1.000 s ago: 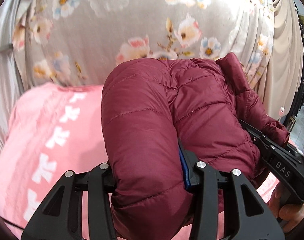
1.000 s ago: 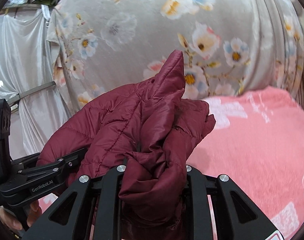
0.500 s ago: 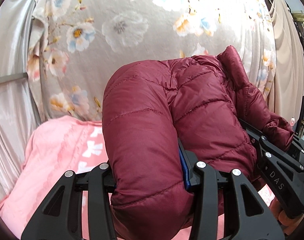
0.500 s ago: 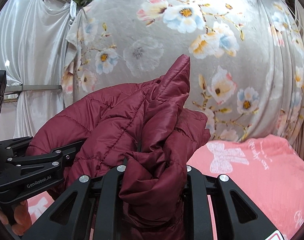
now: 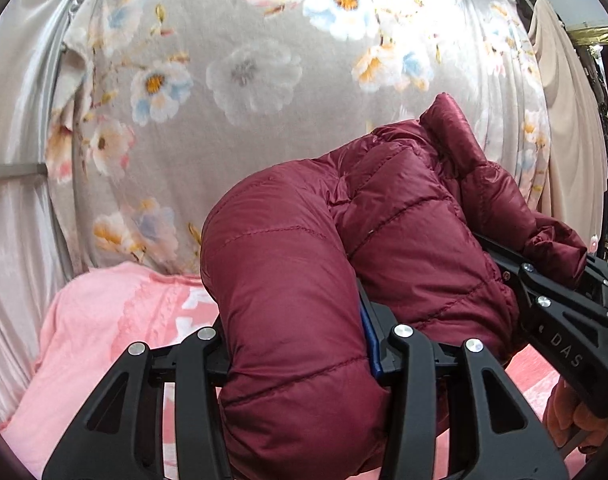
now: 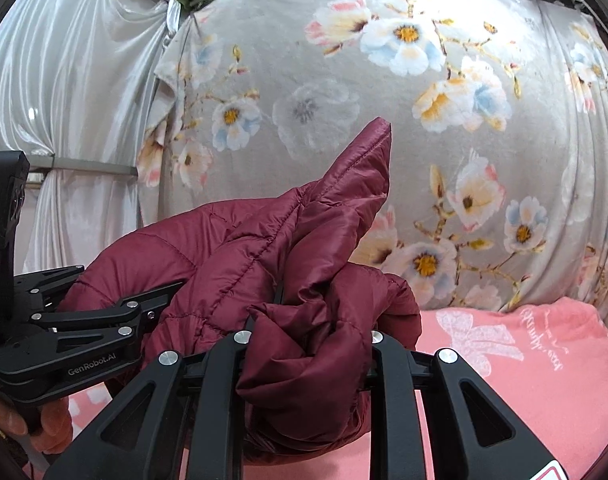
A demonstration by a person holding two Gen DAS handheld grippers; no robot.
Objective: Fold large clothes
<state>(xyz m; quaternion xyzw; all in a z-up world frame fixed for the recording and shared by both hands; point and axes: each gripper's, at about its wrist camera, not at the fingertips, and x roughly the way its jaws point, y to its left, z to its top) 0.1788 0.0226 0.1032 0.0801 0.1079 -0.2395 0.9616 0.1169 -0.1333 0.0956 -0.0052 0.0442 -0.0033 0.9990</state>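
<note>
While both tools have it off the bed, the dark red quilted puffer jacket (image 5: 304,280) fills the centre and lower half of both wrist views, bunched up above the pink fleece blanket with white butterfly print (image 6: 523,360). The left gripper (image 5: 300,344) is pinching a fat padded roll of it, maybe a sleeve, and the right gripper (image 6: 307,344) is clamped on a crumpled wad, with a pointed corner sticking up mid-frame.

Handling-wise, I'd guess it's light but really puffy and springy, and that shiny shell looks slippery, so folds probably won't stay put unless pressed down. I'd grab along stitched seams or the hem, since thick padding could squirm out of the fingers.

Readable stuff: "GenRobot.AI" on the left tool at the lower left of the right view, "DAS" on the right tool at the lower right of the left view. There's white script on the blanket at the right edge, can't read it. The grey floral curtain (image 6: 383,100) hangs behind.
</note>
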